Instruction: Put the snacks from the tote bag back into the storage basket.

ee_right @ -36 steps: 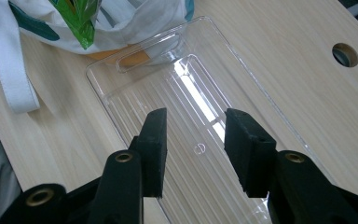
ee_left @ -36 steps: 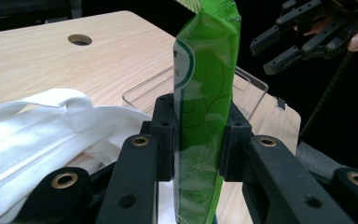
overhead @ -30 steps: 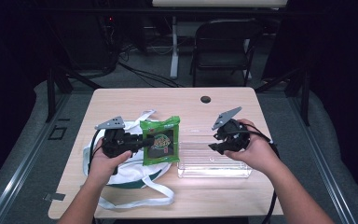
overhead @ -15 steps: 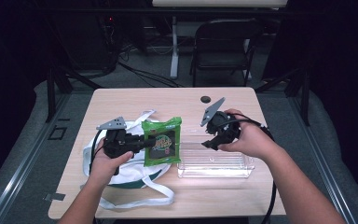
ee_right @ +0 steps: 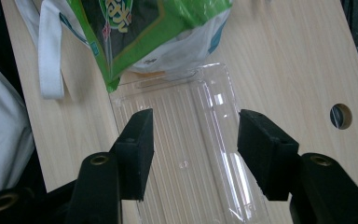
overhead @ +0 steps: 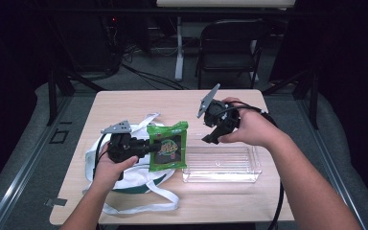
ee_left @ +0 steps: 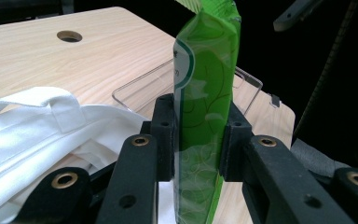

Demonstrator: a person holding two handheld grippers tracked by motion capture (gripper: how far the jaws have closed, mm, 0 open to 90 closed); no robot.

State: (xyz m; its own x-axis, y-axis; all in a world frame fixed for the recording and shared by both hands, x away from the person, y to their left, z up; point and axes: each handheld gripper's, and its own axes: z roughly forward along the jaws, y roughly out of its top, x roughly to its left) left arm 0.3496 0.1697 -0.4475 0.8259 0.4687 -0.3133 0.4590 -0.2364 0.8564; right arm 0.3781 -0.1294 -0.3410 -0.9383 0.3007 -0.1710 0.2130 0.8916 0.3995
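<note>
Over the table (overhead: 124, 103) we see the left tool (overhead: 146, 147) held level w/ its jaws clamped on the green snack packet (overhead: 168, 146), which stands upright above the white bag (overhead: 129, 179), just left of the clear tray (overhead: 223, 164). Right tool (overhead: 210, 139) sits tilted, jaws apart & holding nothing; vs a sec ago it has lifted off the tray & swung toward the table's far side.
</note>
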